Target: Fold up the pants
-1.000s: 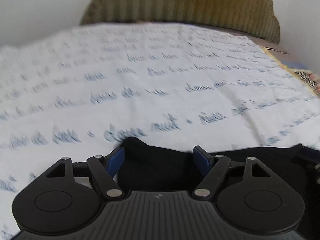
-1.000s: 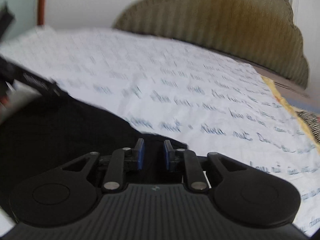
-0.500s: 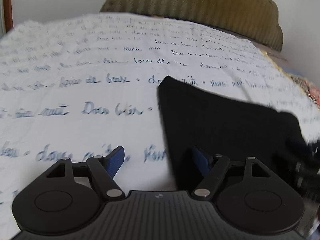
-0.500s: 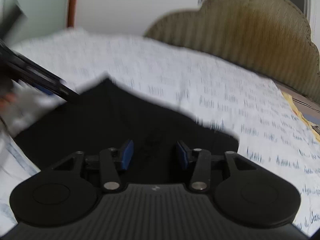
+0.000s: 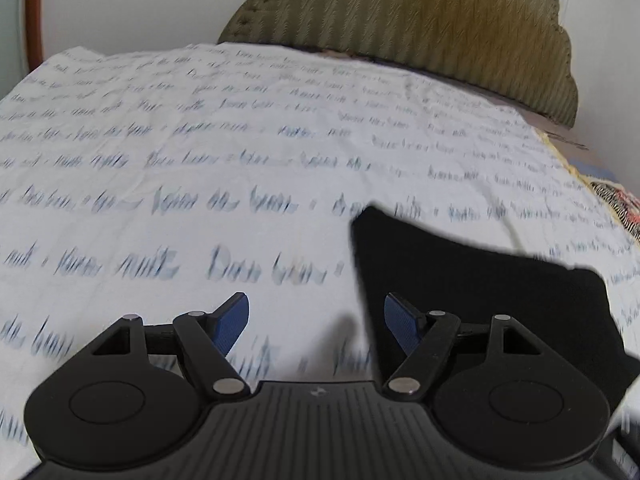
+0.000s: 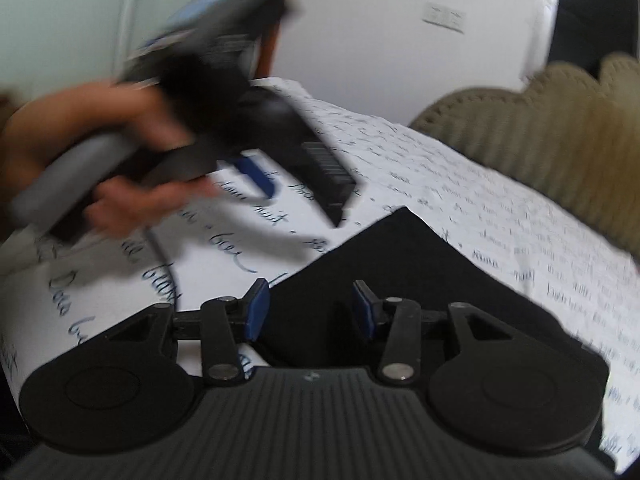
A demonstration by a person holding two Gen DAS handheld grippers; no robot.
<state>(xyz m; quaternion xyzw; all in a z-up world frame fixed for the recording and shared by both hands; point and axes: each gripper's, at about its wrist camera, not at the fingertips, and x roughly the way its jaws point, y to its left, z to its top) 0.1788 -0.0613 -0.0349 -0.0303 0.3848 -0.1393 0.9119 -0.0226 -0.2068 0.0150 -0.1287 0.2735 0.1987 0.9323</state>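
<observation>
Since a second ago both claws have let go of the pants (image 6: 404, 280) and drawn back. The right claw (image 6: 310, 308) stands part open over the dark cloth, gripping nothing; the left claw (image 5: 316, 322) gapes wide and empty above the sheet (image 5: 200, 168), just beside the pants' left edge. The pants lie folded, apparently flat, on the bed. A fold looks just finished; next likely comes another fold or smoothing. Ahead the sheet is bare up to the headboard (image 5: 420, 20).
</observation>
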